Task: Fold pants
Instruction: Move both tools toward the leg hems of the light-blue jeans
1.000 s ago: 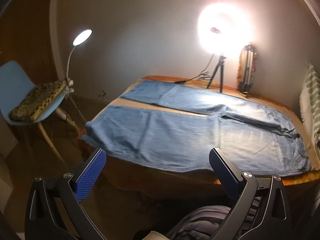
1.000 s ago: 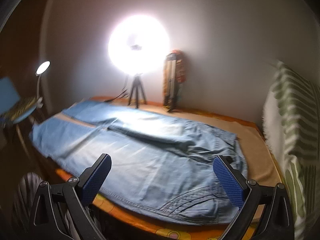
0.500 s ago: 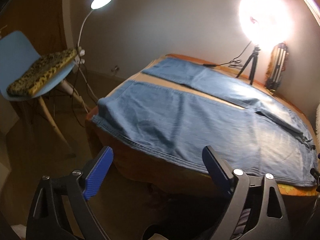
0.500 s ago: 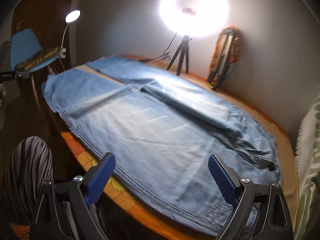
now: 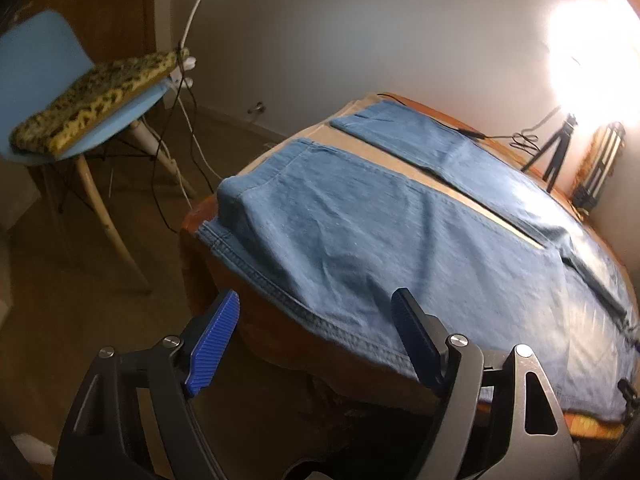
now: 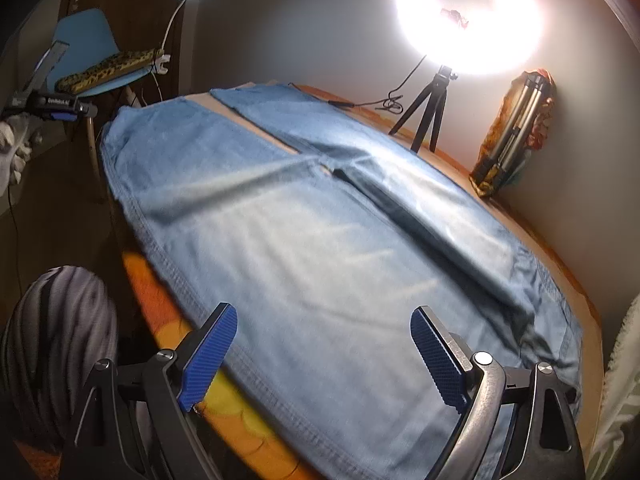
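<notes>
The left gripper (image 5: 316, 344), fingers wide and empty, hangs off the table's (image 5: 256, 320) near edge by the leg hem. The pants (image 6: 320, 240) lie flat, lengthwise along that edge. The right gripper (image 6: 324, 356), also wide, hovers over the seat end.

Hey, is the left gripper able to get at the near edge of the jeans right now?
Probably yes. The left gripper is open and sits just short of the jeans hem draped over the table edge, with nothing between them.
</notes>
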`<state>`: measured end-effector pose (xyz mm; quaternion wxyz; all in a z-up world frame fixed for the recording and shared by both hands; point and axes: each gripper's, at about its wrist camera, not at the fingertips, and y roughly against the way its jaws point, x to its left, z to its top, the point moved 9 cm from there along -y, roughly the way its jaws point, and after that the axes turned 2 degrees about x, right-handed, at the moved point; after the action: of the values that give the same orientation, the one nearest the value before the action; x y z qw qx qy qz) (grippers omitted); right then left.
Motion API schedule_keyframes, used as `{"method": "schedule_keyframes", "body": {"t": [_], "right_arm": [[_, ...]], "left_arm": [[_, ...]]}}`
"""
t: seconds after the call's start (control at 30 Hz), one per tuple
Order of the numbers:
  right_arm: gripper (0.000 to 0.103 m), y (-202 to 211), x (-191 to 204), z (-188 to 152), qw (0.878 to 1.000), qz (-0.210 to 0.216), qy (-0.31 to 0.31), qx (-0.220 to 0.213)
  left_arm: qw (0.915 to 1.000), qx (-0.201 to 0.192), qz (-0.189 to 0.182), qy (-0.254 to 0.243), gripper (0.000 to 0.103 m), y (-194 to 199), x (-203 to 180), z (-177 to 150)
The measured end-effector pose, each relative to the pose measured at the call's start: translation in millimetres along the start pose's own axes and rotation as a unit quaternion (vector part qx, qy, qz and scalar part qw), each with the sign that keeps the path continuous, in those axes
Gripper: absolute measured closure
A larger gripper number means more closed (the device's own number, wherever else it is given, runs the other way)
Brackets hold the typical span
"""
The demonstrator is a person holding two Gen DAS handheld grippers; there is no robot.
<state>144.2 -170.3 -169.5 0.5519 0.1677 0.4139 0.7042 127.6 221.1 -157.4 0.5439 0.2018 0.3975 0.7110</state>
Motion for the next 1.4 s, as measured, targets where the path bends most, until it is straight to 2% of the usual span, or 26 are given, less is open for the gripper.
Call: {"method": "schedule_keyframes", "body": {"t": [0.13,0.3,0.43,0.77,0.97,1.13,1.2,1.27,1.33,1.4], "right_arm": [[0.013,-6,9,13,1.0,0.022,0.015,-0.005],[0.013,-13,48,14,0.996,0.063,0.06,-0.001],[0.013,-22,78,10,0.993,0.086,0.085,0.006],[0.015,-48,123,24,0.989,0.099,0.108,0.015],[0.026,-60,134,26,0.988,0.095,0.116,0.032],[0.045,-64,131,27,0.986,0.13,0.086,0.053],[0.061,-64,130,28,0.986,0.139,0.075,0.057],[0.072,-63,126,31,0.988,0.126,0.072,0.057],[0.076,-61,121,36,0.99,0.114,0.069,0.052],[0.086,-60,113,41,0.992,0.106,0.058,0.048]], "left_arm": [[0.9991,0.014,0.0,0.04,0.028,-19,19,5],[0.9963,0.025,0.015,0.081,0.03,-35,51,3],[0.9935,0.038,0.013,0.106,0.031,-46,69,-4],[0.9914,0.047,-0.002,0.122,0.034,-61,81,-14],[0.9904,0.044,-0.004,0.131,0.034,-62,92,-11],[0.99,0.041,-0.01,0.135,0.034,-61,96,-10],[0.9891,0.042,-0.016,0.14,0.034,-63,97,-9],[0.9878,0.04,-0.024,0.149,0.034,-66,98,-6],[0.9865,0.04,-0.03,0.156,0.034,-70,100,-4],[0.9847,0.043,-0.035,0.165,0.034,-75,101,-1]]}}
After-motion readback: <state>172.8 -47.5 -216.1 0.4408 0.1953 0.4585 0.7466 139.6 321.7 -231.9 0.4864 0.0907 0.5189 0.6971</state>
